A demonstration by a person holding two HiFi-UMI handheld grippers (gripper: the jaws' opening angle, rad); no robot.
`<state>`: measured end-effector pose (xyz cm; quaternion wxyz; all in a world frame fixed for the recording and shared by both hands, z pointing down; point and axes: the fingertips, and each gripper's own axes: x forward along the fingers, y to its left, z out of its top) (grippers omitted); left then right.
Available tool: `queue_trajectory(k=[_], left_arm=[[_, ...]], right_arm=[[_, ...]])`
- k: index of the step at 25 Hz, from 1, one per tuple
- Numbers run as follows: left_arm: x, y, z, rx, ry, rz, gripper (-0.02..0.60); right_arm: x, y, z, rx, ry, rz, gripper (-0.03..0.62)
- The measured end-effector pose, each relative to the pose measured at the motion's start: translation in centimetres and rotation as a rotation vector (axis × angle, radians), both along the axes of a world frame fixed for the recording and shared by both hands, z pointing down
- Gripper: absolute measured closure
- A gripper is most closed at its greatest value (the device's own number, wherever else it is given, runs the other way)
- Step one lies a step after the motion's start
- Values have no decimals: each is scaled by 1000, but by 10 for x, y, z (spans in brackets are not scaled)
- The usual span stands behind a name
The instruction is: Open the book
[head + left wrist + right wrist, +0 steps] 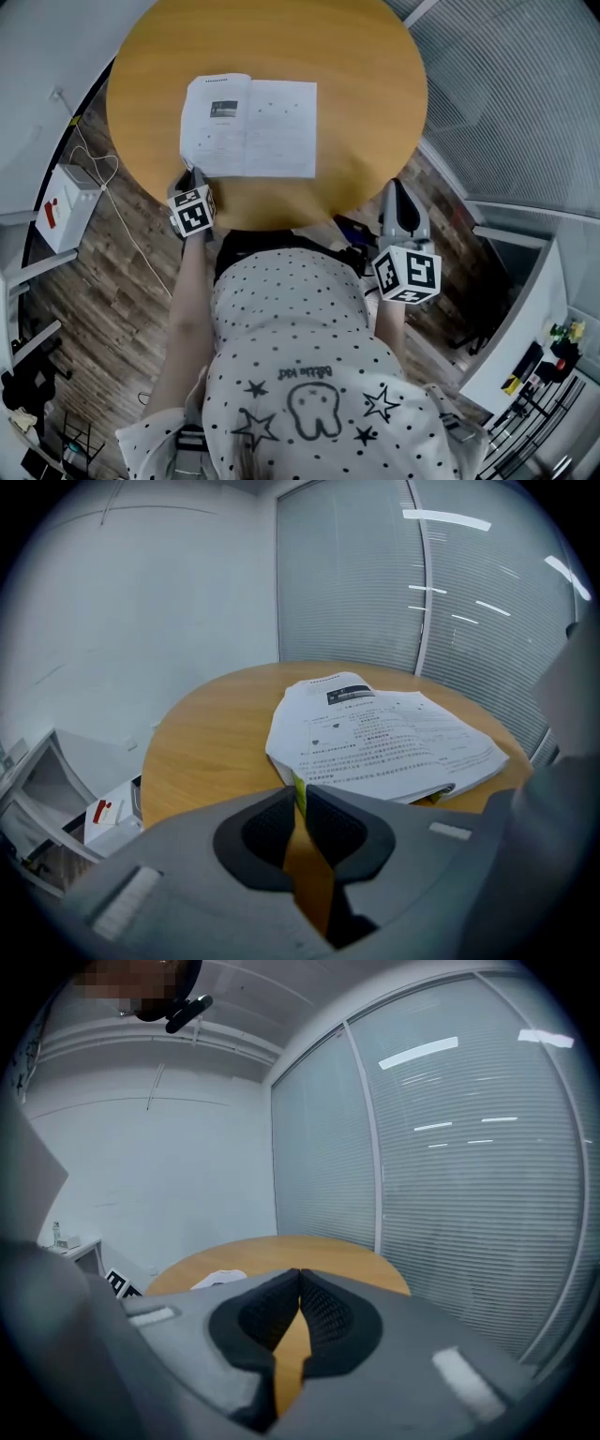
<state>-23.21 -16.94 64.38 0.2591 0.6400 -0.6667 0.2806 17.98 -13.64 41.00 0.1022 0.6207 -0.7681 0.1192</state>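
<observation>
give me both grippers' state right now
left gripper: barely open, tips at a corner of the book
right gripper: closed, empty

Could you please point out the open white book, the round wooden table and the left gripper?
open white book (281,128): head view, right-hand page.
round wooden table (281,37): head view, bare top beyond the book.
left gripper (299,792): left gripper view, between its fingertips.
</observation>
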Motion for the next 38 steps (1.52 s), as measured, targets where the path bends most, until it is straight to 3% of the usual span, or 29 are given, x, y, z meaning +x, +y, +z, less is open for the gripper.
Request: queue_trajectory(k=[14, 16, 20, 23, 29, 33, 38], left_arm=[[1, 0, 0, -37, -12, 6, 524], [-2, -1, -2, -40, 4, -17, 495], [-12, 1, -5, -46, 28, -50, 365], [-16, 3, -9, -38, 32, -72, 331], [-19, 4, -19, 8, 5, -97, 330], [-21, 2, -31, 55, 14, -139, 331], [-15, -7, -52, 125, 34, -133, 358]], right_arm=[[5, 2, -1, 6, -11, -1, 589], [4, 2, -2, 9, -12, -2, 589], [3, 1, -3, 13, -15, -7, 589], [3, 2, -4, 11, -19, -6, 589], [3, 0, -4, 12, -19, -6, 589], [2, 0, -4, 13, -20, -10, 589], [0, 0, -5, 16, -24, -17, 589]])
